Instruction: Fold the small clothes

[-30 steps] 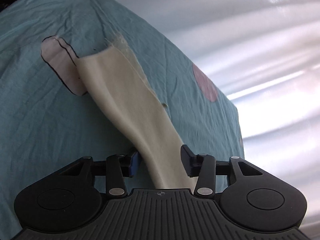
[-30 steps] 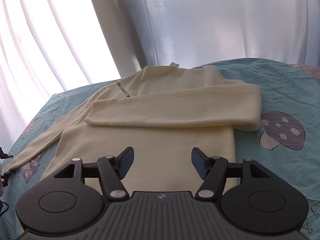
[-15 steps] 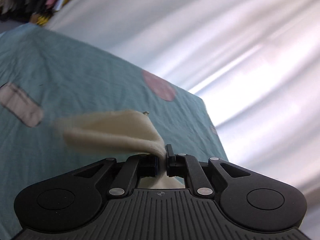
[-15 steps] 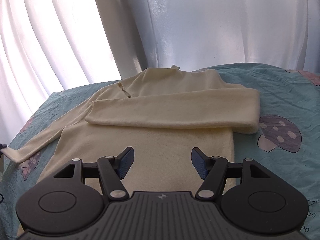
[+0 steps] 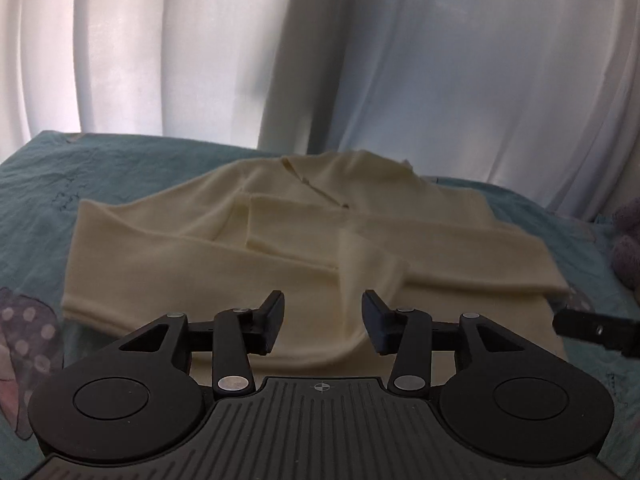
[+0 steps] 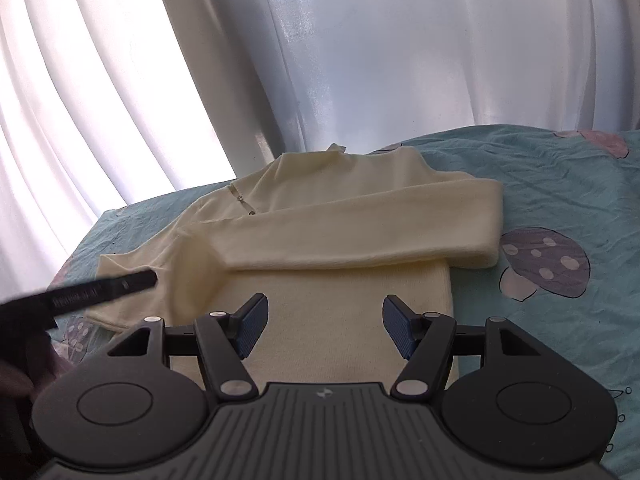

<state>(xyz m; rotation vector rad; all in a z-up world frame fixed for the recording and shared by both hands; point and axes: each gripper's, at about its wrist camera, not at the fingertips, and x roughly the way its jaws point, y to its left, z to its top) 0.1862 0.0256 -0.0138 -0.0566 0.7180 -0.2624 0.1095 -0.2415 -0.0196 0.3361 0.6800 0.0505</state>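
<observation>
A: How far has the fold got?

B: The cream sweater (image 6: 344,280) lies flat on the teal bedsheet (image 6: 560,184), collar toward the curtains (image 6: 360,48). Its right sleeve (image 6: 360,236) is already laid across the chest. The left sleeve (image 5: 224,264) now crosses the body too, though it sits loose and rumpled, so both sleeves look to be in.

A: And the hand-held grippers?

B: The left hand-held gripper (image 5: 322,322) is over the lower body with its jaws opening. A ridge of sleeve cloth runs up between them, but the pads don't seem to be pressing on it. The right hand-held gripper (image 6: 325,326) hovers above the hem, spread wide and holding nothing.

A: What remains?

B: Probably smoothing that left sleeve, then bringing the hem up toward the collar. The body is not yet folded at all.
</observation>
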